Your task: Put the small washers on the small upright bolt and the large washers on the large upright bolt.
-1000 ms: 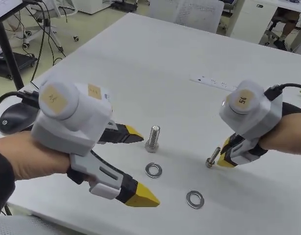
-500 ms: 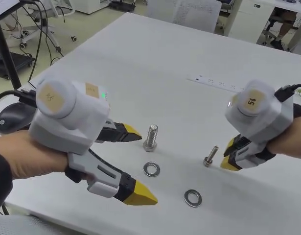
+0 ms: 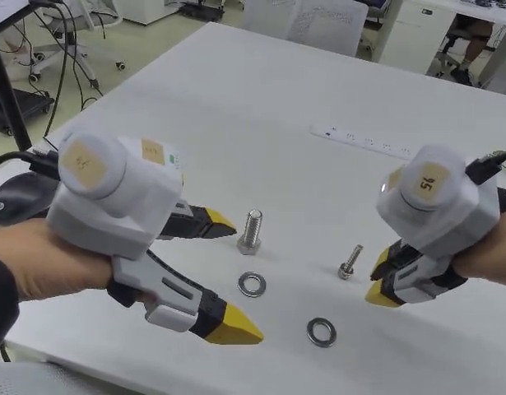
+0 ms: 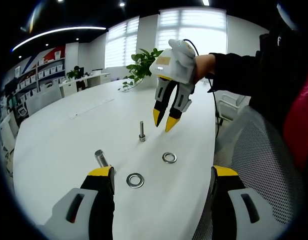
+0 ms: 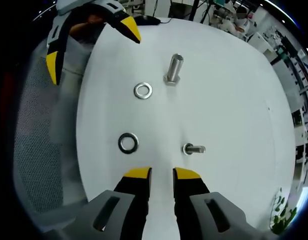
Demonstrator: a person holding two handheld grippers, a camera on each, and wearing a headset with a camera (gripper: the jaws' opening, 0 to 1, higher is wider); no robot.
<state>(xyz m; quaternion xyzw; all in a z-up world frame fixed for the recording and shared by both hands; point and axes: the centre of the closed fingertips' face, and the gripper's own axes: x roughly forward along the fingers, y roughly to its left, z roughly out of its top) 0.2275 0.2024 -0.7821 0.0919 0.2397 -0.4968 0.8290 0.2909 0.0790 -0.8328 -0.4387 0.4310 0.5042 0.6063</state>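
Head view: plain white table, office floor beyond. The large bolt and small bolt stand mid-table, with two washers lying flat nearby. Left gripper view: left tongs spread wide, bright windows behind. Right gripper view: right tongs barely apart, pinching nothing.

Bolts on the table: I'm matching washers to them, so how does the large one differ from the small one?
The large bolt is clearly thicker and taller than the small bolt. The large bolt stands by the left claw; the small bolt just ahead of the right claw. Both are shiny metal, stand head-down on the white table and carry no washer.
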